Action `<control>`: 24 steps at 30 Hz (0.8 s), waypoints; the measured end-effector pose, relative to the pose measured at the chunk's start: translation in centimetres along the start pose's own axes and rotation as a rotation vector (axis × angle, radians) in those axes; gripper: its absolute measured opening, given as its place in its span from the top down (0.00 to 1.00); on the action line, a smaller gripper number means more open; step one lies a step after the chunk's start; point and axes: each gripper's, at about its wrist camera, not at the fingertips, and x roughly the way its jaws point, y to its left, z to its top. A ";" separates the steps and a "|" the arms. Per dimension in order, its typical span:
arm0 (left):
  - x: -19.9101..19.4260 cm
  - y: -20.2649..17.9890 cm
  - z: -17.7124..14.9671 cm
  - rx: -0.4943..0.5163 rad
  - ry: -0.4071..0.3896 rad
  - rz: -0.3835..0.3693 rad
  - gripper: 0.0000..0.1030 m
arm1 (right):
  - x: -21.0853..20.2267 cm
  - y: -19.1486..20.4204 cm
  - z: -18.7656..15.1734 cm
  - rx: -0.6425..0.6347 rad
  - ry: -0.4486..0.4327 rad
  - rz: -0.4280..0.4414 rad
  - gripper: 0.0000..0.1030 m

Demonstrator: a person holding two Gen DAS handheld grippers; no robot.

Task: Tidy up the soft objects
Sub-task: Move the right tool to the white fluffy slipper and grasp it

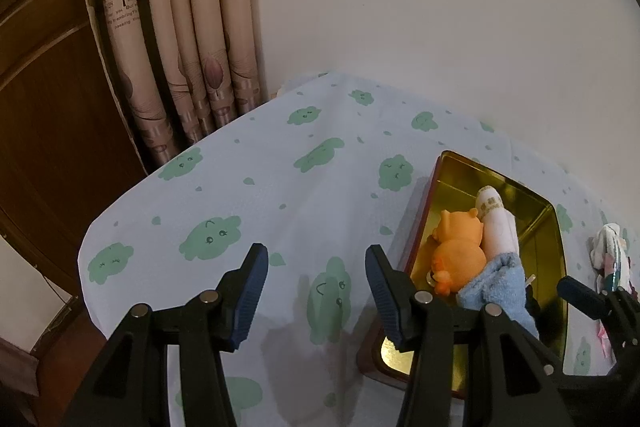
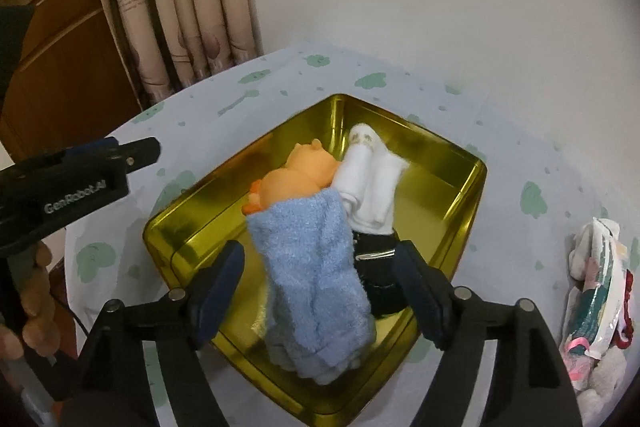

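A gold tin box (image 2: 460, 163) stands on the cloud-print tablecloth (image 1: 260, 187). Inside lie an orange plush toy (image 2: 300, 179), a rolled white sock (image 2: 368, 179), a blue fluffy towel (image 2: 316, 267) and a dark rolled item (image 2: 380, 287). My right gripper (image 2: 320, 249) hangs over the box's near end, open. The blue towel lies between its fingers with gaps on both sides. My left gripper (image 1: 316, 255) is open over bare cloth just left of the tin box (image 1: 548, 227), with nothing between its fingers. The left wrist view also shows the orange toy (image 1: 460, 251) and the towel (image 1: 496, 287).
A heap of mixed soft items (image 2: 600, 287) lies on the cloth right of the box. A curtain (image 1: 180, 27) and a wooden door (image 1: 48, 107) stand behind the table's far-left edge. A person's hand (image 2: 36, 291) holds the left gripper's handle.
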 end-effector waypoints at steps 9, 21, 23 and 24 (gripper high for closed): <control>0.0 -0.1 0.0 0.003 0.005 0.003 0.50 | -2.5 -0.7 -0.3 0.035 -0.061 -0.006 0.25; 0.0 -0.1 -0.1 0.007 -0.003 0.009 0.50 | -7.6 -6.7 -3.7 0.142 -0.115 -0.092 0.24; 0.0 -0.1 -0.2 0.009 -0.002 0.010 0.50 | -8.5 -8.8 -4.6 0.172 -0.116 -0.135 0.24; -0.1 -0.1 -0.2 0.009 -0.003 0.011 0.50 | -9.1 -10.2 -5.2 0.195 -0.117 -0.161 0.24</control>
